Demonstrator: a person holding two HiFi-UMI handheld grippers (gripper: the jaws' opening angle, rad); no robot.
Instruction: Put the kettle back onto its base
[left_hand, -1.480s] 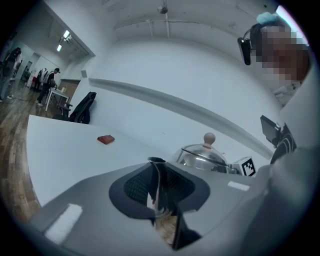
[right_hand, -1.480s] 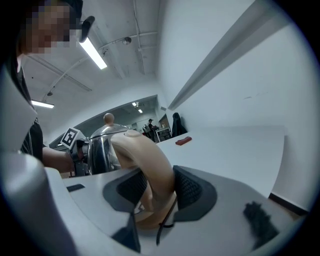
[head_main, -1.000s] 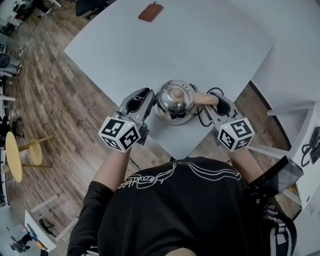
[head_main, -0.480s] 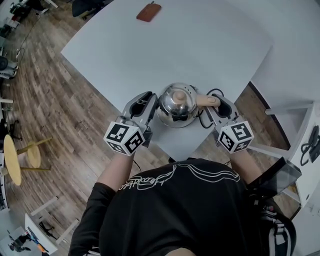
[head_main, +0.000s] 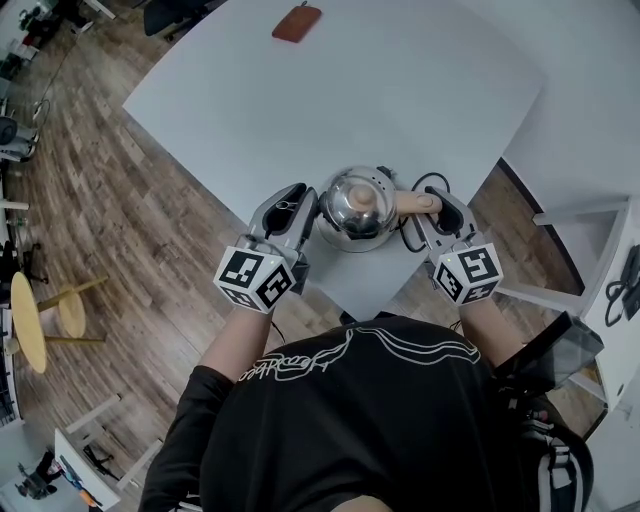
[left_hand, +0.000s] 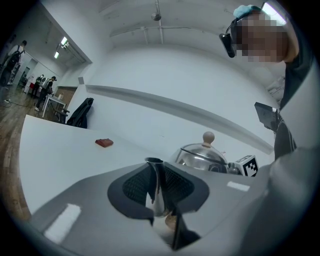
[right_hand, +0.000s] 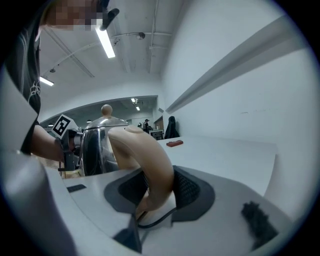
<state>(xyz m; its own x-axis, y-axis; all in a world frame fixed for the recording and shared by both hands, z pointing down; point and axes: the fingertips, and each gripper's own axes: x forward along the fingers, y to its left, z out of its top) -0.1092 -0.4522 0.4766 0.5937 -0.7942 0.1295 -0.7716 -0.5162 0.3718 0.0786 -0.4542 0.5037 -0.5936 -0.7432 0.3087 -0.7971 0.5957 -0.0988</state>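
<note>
Surface: we saw a white table (head_main: 420, 110) on a wooden floor (head_main: 130, 220) | far edge: a small flat brown thing (head_main: 297, 22) lay alone | near corner: a steel kettle (head_main: 355, 205) was there, with a black cord (head_main: 408, 238) just beside it.

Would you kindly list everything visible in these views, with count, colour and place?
table: one, white, fills the upper head view
kettle: one, shiny steel with beige handle and knob, at the table's near corner
small flat object: one, reddish-brown, at the table's far edge
cord: one, black, by the kettle's handle
stool: one, yellow, on the wood floor, left
left gripper: one, grey, pads on the kettle's spout
right gripper: one, grey, jaws closing on the kettle's handle
shirt: one, black, bottom of head view
</note>
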